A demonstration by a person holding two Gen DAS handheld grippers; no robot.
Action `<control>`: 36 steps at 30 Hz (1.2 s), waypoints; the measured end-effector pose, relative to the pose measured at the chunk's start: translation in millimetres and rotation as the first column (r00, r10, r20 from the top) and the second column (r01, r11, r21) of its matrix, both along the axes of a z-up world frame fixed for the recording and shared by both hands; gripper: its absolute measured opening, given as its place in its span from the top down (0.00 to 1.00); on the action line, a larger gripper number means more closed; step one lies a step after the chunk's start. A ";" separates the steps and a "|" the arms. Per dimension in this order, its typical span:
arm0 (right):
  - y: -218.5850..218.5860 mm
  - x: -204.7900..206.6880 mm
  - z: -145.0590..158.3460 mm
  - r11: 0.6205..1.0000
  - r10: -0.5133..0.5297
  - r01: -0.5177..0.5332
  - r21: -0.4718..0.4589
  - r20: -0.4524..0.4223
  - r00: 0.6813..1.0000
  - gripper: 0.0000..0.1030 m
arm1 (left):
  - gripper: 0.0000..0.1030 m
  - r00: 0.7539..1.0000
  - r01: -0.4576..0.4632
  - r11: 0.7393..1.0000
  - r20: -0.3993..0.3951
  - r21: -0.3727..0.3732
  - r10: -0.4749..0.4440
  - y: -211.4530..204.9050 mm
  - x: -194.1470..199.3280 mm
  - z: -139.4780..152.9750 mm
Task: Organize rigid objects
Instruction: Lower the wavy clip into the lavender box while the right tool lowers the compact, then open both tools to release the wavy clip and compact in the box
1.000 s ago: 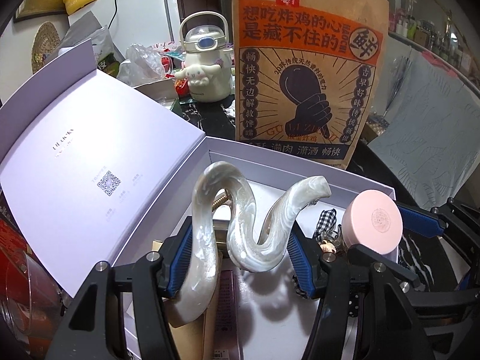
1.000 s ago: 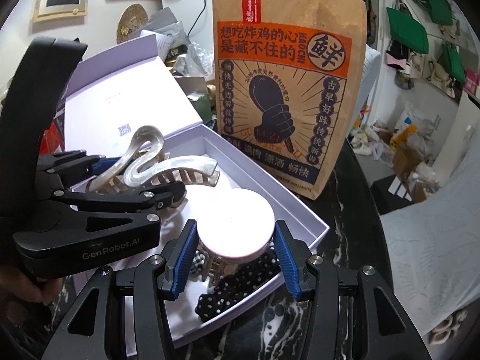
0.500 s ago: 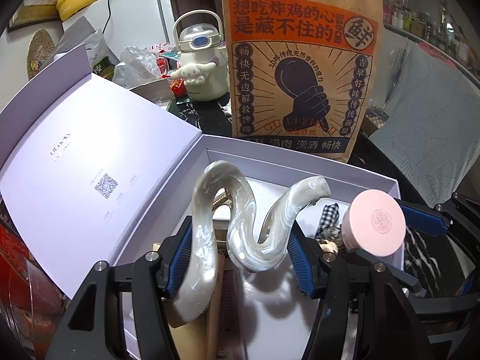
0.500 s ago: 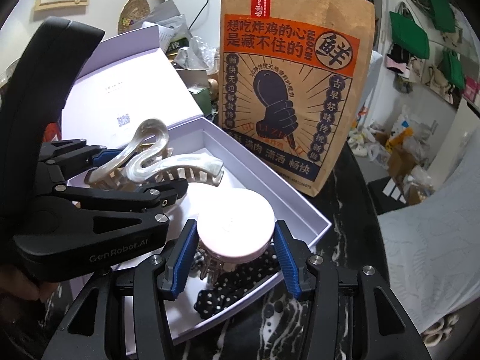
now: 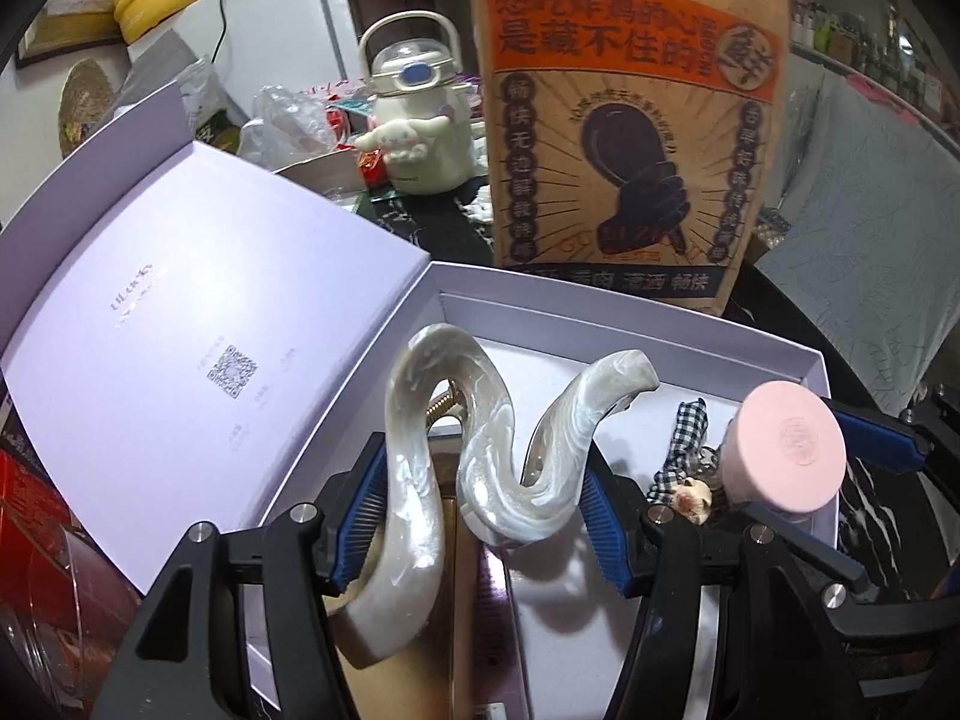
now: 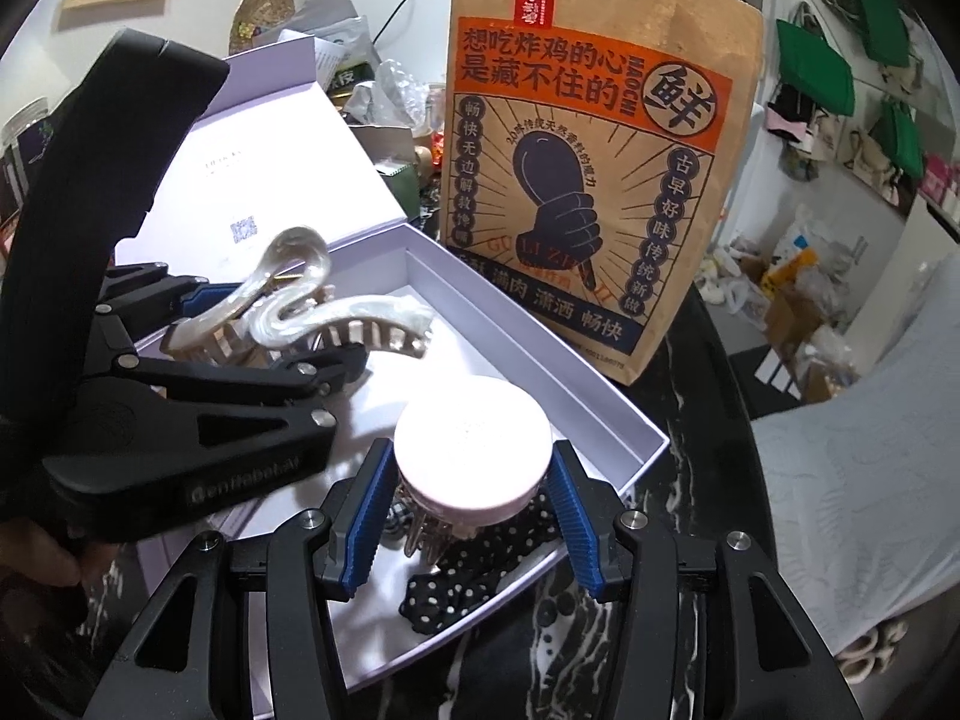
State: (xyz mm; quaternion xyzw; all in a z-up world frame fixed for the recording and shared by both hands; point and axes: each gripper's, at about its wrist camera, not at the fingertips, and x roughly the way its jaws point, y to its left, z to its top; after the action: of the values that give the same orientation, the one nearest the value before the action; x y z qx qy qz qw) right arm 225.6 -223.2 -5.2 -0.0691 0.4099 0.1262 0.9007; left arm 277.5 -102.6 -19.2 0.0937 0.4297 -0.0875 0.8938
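A wavy pearl-white hair claw [image 5: 420, 480] stands upright between the blue pads of my left gripper [image 5: 480, 492], which is shut on it over the open lilac box [image 5: 600, 312]. In the right wrist view the same claw [image 6: 360, 318] shows its teeth, held by the left gripper [image 6: 270, 330]. My right gripper [image 6: 471, 480] is shut on a round pink case [image 6: 474, 450], held over the box's near right corner [image 6: 648, 450]. From the left wrist the pink case [image 5: 786, 456] appears at the right, with one blue pad [image 5: 870, 450] beside it.
The box's lid [image 5: 180, 300] stands open at the left. Inside lie a black polka-dot fabric piece [image 6: 480, 576] and a checked bow [image 5: 684, 450]. A tall printed paper bag [image 6: 588, 180] stands just behind the box, a cream kettle-shaped bottle [image 5: 420, 120] further back. A hand [image 6: 36, 564] holds the left gripper.
Both grippers keep their holds; the views have only drifted slightly, and the claw and pink case stay in place over the box.
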 end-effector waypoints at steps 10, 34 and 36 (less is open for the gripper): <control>0.4 2.7 1.6 0.999 -0.022 0.021 -0.042 -0.004 1.000 0.37 | 0.42 1.000 0.014 1.000 -0.016 -0.018 -0.014 -1.5 1.7 -0.1; -11.5 -11.7 13.9 0.998 -0.045 0.045 -0.035 0.003 0.999 0.37 | 0.13 0.999 0.039 0.999 -0.017 -0.032 -0.039 -4.3 -9.5 14.0; -13.2 -14.4 16.6 0.998 -0.048 0.048 -0.032 0.009 0.999 0.37 | 0.13 0.999 0.039 0.999 -0.011 -0.036 -0.040 -3.7 -11.7 17.5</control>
State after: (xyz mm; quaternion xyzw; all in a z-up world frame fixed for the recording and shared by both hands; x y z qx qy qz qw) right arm 211.2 -236.4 11.3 -0.0739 0.4097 0.0976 0.9039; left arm 265.8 -106.3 -1.7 0.0857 0.4312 -0.1133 0.8910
